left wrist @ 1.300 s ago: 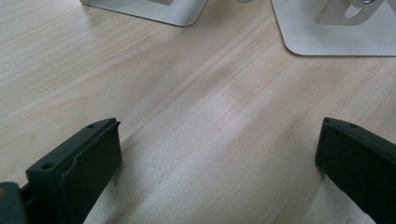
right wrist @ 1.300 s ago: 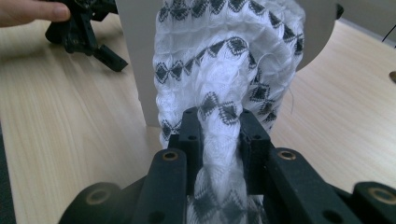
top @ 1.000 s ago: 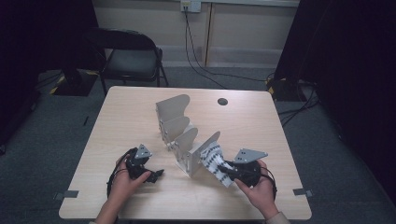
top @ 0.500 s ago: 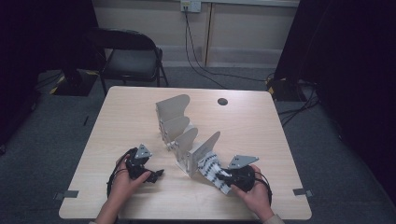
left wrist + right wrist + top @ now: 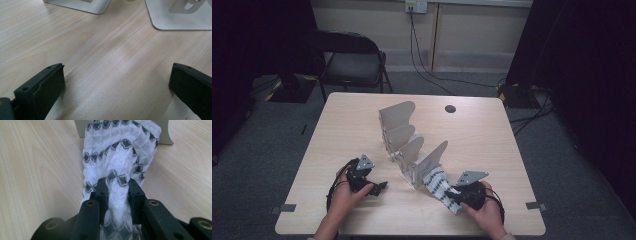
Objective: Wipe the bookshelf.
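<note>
A white sock with dark diamond bands (image 5: 438,183) (image 5: 120,157) stretches from the nearest white foot-shaped form (image 5: 428,165) toward the table's front right. My right gripper (image 5: 458,194) (image 5: 117,185) is shut on the sock's loose end, the fabric bunched between its two black jaws. The sock's far end reaches the form's base (image 5: 163,132). My left gripper (image 5: 378,188) (image 5: 117,82) rests low over the bare wood at the front left, jaws wide apart with nothing between them. Two grey bases of the rack (image 5: 175,15) lie just beyond it.
A row of several white foot-shaped forms (image 5: 404,135) runs diagonally across the middle of the wooden table (image 5: 342,130). A dark round grommet (image 5: 450,108) sits near the far edge. A black chair (image 5: 349,62) stands behind the table.
My right gripper has sunk toward the tabletop and drawn a little nearer the front edge, still holding the sock. The left gripper has stayed where it was.
</note>
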A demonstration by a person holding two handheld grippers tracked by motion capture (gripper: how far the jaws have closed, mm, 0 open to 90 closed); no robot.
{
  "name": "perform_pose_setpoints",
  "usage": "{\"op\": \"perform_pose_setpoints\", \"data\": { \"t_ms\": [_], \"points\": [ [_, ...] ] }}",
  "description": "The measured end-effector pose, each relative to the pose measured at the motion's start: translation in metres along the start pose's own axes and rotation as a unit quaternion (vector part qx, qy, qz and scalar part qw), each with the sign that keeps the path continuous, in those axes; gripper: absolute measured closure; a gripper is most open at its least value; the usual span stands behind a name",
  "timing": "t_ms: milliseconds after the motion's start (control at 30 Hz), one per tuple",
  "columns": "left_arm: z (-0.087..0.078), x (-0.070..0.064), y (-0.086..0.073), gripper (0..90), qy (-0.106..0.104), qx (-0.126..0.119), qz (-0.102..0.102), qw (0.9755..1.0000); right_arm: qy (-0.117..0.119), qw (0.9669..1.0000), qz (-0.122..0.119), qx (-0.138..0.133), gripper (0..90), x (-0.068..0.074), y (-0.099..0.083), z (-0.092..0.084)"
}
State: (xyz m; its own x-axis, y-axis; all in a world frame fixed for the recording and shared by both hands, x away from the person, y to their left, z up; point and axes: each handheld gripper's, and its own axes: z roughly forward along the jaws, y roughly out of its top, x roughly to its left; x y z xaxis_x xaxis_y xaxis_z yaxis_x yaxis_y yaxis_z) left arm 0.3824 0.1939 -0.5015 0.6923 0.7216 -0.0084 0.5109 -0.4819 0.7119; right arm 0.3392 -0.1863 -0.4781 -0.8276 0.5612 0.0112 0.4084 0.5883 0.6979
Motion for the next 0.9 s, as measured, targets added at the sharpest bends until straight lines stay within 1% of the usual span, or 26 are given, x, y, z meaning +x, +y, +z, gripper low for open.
{"op": "perform_pose_setpoints", "data": {
  "t_ms": [167,200,233,300,333,367,400,433,467,500,533,600,633,700,800,900],
  "points": [
    [0.0,0.0,0.0,0.0,0.0,0.0,0.002,1.0,0.0,1.0,-0.002,-0.002,74.7,-0.001,-0.002,-0.006],
    [0.0,0.0,0.0,0.0,0.0,0.0,0.0,1.0,-0.005,0.9999,0.0,-0.011,74.8,-0.002,0.0,-0.013],
    [0.0,0.0,0.0,0.0,0.0,0.0,0.0,1.0,-0.005,0.9999,0.0,-0.011,74.8,-0.002,0.0,-0.013],
    [0.0,0.0,0.0,0.0,0.0,0.0,0.0,1.0,-0.012,0.9995,0.001,-0.029,74.8,-0.004,0.005,-0.025],
    [0.0,0.0,0.0,0.0,0.0,0.0,0.0,1.0,-0.012,0.9995,0.001,-0.029,74.8,-0.004,0.005,-0.025],
    [0.0,0.0,0.0,0.0,0.001,0.0,0.003,1.0,-0.017,0.9988,0.0,-0.047,74.8,-0.006,0.01,-0.036],
    [0.0,0.0,0.0,0.0,0.001,0.0,0.003,1.0,-0.017,0.9988,0.0,-0.047,74.8,-0.006,0.01,-0.036],
    [0.0,0.0,0.0,0.0,0.0,0.0,0.0,1.0,-0.02,0.9975,0.001,-0.068,74.8,-0.007,0.016,-0.048],
    [0.0,0.0,0.0,0.0,0.0,0.0,0.002,1.0,-0.023,0.9968,0.0,-0.076,74.8,-0.007,0.019,-0.052],
    [0.0,0.0,0.0,0.0,0.0,0.0,0.002,1.0,-0.023,0.9968,0.0,-0.076,74.8,-0.007,0.019,-0.052],
    [0.0,0.0,0.0,0.0,0.001,0.0,0.004,1.0,-0.026,0.995,-0.005,-0.096,74.8,-0.006,0.028,-0.064],
    [0.0,0.0,0.0,0.0,0.0,0.0,0.002,1.0,-0.029,0.9935,-0.015,-0.109,74.8,-0.004,0.037,-0.072],
    [0.0,0.0,0.0,0.0,0.0,0.0,0.002,1.0,-0.03,0.9931,-0.019,-0.111,74.8,-0.003,0.04,-0.074],
    [0.0,0.0,0.0,0.0,0.0,0.0,0.002,1.0,-0.03,0.9914,-0.028,-0.125,74.8,0.0,0.049,-0.078],
    [0.0,0.0,0.0,0.0,0.001,0.0,0.002,1.0,-0.029,0.9897,-0.035,-0.136,74.8,0.005,0.056,-0.078],
    [0.0,0.0,0.0,0.0,0.0,0.0,0.002,1.0,-0.022,0.9904,-0.039,-0.131,74.8,0.008,0.06,-0.069]
  ]
}}
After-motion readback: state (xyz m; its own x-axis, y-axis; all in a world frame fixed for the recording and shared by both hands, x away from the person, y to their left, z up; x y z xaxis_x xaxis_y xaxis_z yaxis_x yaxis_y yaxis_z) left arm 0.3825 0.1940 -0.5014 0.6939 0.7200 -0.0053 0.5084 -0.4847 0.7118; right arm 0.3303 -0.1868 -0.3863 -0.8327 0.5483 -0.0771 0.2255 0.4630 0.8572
